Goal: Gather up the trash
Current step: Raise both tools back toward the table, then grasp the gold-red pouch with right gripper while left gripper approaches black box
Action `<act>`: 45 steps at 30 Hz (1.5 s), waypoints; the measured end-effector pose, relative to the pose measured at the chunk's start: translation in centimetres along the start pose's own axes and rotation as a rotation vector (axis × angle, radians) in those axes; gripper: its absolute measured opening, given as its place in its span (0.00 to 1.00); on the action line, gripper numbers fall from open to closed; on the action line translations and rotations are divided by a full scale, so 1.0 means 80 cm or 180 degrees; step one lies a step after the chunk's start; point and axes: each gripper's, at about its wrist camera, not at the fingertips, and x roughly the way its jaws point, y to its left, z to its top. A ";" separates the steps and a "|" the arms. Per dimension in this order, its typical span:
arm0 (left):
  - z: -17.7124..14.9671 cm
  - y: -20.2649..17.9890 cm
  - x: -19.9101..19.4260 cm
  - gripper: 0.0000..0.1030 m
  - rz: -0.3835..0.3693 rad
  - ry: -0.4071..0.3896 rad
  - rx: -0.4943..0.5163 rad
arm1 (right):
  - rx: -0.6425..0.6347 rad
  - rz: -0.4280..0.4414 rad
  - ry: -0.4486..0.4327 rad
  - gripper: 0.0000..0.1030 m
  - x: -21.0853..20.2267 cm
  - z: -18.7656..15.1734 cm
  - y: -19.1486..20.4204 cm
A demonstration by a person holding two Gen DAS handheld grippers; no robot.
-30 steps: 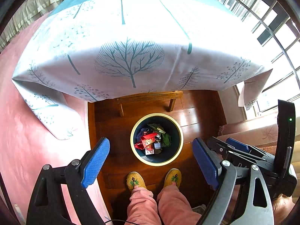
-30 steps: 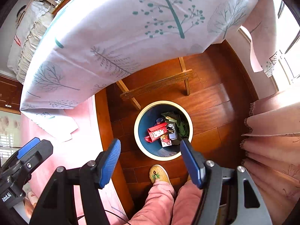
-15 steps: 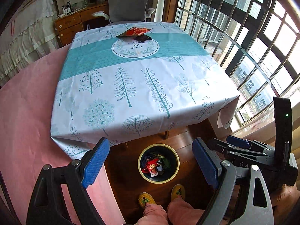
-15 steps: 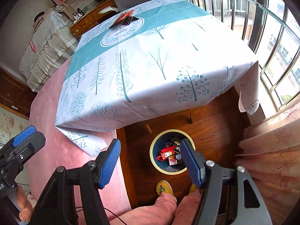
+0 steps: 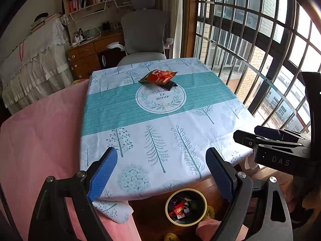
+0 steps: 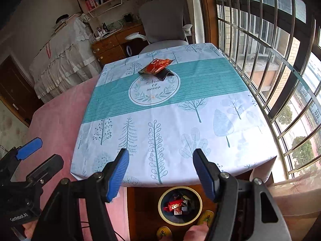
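Note:
A red snack wrapper [image 5: 159, 76] lies on a dark packet [image 5: 170, 85] at the far middle of the table [image 5: 140, 124], which has a tree-print cloth; both show in the right wrist view, the wrapper [image 6: 156, 65] over the packet [image 6: 165, 74]. A round bin [image 5: 186, 206] with trash in it stands on the floor under the near table edge, also in the right wrist view [image 6: 180, 204]. My left gripper [image 5: 160, 172] is open and empty above the near edge. My right gripper [image 6: 160, 169] is open and empty beside it.
A grey office chair [image 5: 143, 34] stands behind the table, with a wooden desk [image 5: 90, 50] and bookshelves beyond. Barred windows [image 5: 250, 46] run along the right. A pink cover [image 5: 40, 132] lies to the left. My slippered feet [image 6: 205, 217] are beside the bin.
Both grippers have tilted up from looking down at the bin to looking across the tabletop. The wrapper and packet have come into full view. Both grippers stayed open.

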 end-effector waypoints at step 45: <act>0.206 0.087 0.431 0.86 0.0852 0.1086 -0.1650 | -0.2081 0.0675 0.0963 0.24 0.483 0.354 0.034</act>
